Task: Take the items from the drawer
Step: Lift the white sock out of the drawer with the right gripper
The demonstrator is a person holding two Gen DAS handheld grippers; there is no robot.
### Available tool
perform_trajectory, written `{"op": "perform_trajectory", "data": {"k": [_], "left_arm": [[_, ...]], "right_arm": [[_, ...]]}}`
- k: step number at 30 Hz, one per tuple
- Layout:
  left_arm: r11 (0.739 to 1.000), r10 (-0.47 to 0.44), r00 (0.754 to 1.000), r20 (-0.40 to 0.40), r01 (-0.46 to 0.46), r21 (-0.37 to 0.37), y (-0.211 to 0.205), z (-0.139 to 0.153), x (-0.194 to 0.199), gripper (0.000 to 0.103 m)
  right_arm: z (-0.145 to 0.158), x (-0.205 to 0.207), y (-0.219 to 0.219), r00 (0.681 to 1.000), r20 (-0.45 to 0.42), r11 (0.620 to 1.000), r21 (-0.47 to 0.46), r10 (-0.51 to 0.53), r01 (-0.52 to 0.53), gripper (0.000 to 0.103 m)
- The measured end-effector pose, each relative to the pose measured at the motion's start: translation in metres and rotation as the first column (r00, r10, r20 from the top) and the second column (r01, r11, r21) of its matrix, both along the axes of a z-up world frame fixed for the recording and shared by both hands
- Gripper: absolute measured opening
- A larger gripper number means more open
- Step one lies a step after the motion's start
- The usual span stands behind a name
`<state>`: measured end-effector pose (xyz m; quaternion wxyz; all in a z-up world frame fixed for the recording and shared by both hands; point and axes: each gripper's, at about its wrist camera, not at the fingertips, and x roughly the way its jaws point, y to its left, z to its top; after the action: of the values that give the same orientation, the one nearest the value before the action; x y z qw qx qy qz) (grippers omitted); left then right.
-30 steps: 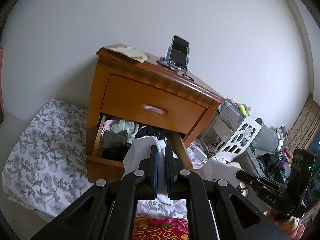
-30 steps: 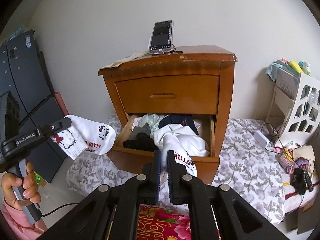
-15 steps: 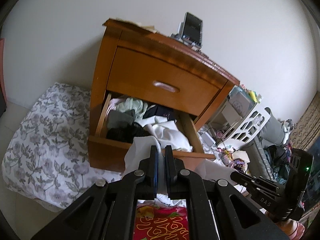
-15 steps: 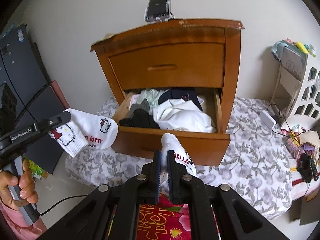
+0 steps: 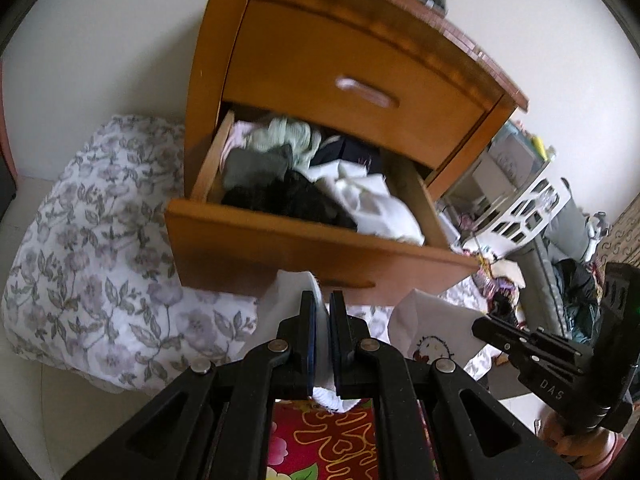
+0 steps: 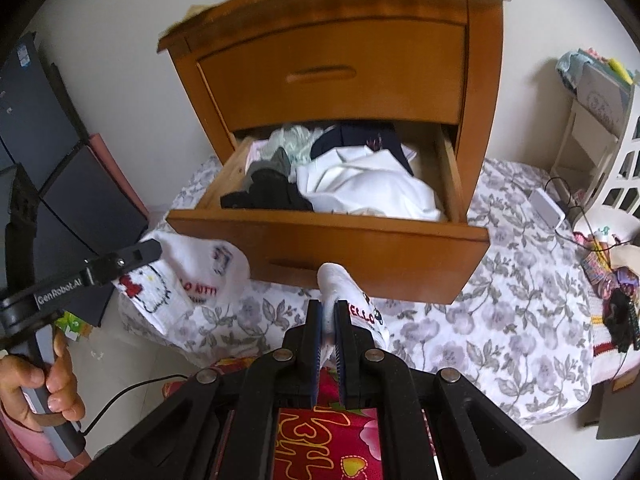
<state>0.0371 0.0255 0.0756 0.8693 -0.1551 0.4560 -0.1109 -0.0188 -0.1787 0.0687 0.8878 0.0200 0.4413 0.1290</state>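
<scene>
Left tongs: the left gripper [image 5: 322,300] is pinched tight on a white sock [image 5: 288,300]; the sock bunches between the jaws and hangs out on both sides; seen from the other side, it shows a cartoon cat face and red lettering [image 6: 188,280]
Right tongs: the right gripper [image 6: 328,308] is clamped on a second white sock [image 6: 340,284] with red lettering; its toe sticks up past the fingertips
Hand: a person's hand [image 6: 44,384] grips the left handle, low at the left edge
Socks' place: both are out of the drawer, held in front of its face, above the flowered sheet [image 6: 500,320]
Drawer: the lower drawer [image 6: 360,248] of the wooden nightstand [image 6: 340,80] stands pulled open; inside lie a white garment [image 6: 372,192], black clothes [image 6: 268,196], a grey piece and a pale green one; the upper drawer is closed
Around: a red patterned cloth [image 6: 320,444] lies right under the tongs; a white cut-out rack [image 6: 616,152] stands at the right
</scene>
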Motion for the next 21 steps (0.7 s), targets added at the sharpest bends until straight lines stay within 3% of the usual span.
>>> {"op": "perform_trajectory", "data": {"k": [21], "left_arm": [[1.0,-0.008,0.983,-0.183,0.011,0.016,-0.004,-0.071,0.035,0.006]], "right_arm": [[-0.054,0.044,0.004,0.99,-0.139,1.0,-0.019,-0.01,0.007,0.008]]}}
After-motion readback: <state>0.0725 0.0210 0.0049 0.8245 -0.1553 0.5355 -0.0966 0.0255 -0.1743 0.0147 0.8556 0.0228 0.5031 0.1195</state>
